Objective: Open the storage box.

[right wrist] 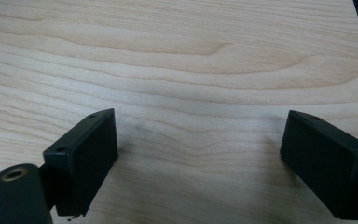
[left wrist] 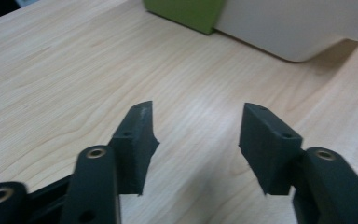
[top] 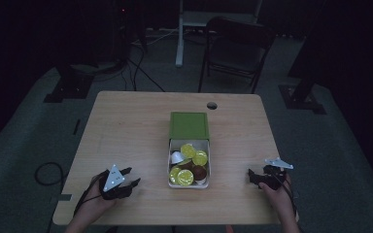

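At the near left of the tabletop, the left gripper rests low with its fingers spread and nothing between them; bare wood shows in the gap in the left gripper view. It points toward the white tray, whose rounded side wall lies just ahead of it. At the near right, the right gripper sits close to the table's edge, its fingers also spread wide over bare wood and holding nothing.

Between the two, in the middle of the tabletop, the tray holds a heap of coffee capsules: several yellow-lidded, one white, one or two dark brown. The green box stands touching the tray's far end.

This looks like a pause between picks, with both hands empty. The next move likely calls for one gripper to rise over the tray rim, come down on a single top capsule, and pinch its body without dragging its neighbours.
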Available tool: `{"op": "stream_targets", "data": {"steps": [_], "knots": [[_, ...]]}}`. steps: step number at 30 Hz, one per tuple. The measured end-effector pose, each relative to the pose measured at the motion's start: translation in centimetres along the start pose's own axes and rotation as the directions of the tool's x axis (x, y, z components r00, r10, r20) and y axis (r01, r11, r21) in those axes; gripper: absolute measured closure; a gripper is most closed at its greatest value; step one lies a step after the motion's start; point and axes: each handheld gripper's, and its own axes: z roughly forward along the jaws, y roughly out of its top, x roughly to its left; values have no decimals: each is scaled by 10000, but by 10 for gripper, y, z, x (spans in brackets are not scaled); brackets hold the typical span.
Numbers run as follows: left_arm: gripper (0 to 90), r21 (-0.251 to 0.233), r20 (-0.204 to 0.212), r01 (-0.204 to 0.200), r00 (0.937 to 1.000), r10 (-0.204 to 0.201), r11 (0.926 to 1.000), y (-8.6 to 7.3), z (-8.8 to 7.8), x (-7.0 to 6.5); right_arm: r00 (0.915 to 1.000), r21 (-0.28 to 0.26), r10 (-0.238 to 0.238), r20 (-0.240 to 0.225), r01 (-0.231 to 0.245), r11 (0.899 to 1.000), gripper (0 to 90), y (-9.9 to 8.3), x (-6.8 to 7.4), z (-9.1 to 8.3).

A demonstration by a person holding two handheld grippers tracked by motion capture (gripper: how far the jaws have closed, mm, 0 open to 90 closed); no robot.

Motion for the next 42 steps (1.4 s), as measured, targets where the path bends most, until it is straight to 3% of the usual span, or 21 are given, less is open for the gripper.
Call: {"op": "stream_targets", "data": {"steps": [3, 7, 11, 15, 22, 28, 31, 35, 36, 42], "knots": [[447, -59, -63, 170, 9998, -170, 9998, -1, -3, 5, 10000, 1, -1, -2, 1, 10000, 106, 0, 0, 0], [373, -39, -252, 138, 9996, -139, 9999, -3, -5, 10, 10000, 1, -1, 1, 1, 10000, 106, 0, 0, 0], [304, -92, -182, 407, 9990, -408, 9991, -6, -6, 13, 10000, 1, -1, 1, 1, 10000, 106, 0, 0, 0], [223, 209, -443, 368, 9984, -359, 9991, -10, -6, 15, 10000, 0, -2, 0, 2, 10000, 106, 0, 0, 0], [141, 803, -294, 840, 9962, -819, 9932, -16, -8, 23, 10000, 1, 1, -2, -1, 10000, 106, 0, 0, 0], [102, 944, -1078, 1426, 9853, -1323, 9853, -22, -9, 35, 10000, 1, -1, -2, 1, 10000, 106, 0, 0, 0], [102, 666, -1669, 2370, 9603, -2234, 9692, -23, -9, 43, 10000, 0, 0, -1, 0, 10000, 106, 0, 0, 0], [102, 764, -2232, 2802, 9402, -2574, 9569, -25, -8, 51, 10000, -1, 1, -1, -1, 10000, 106, 0, 0, 0], [102, 848, -2280, 2865, 9379, -2614, 9543, -26, -7, 52, 10000, 0, 1, -2, -1, 10000, 106, 0, 0, 0], [103, 1219, -2247, 2862, 9406, -2544, 9504, -28, -3, 54, 10000, -3, 3, -4, -3, 10000, 106, 0, 0, 0]]}}
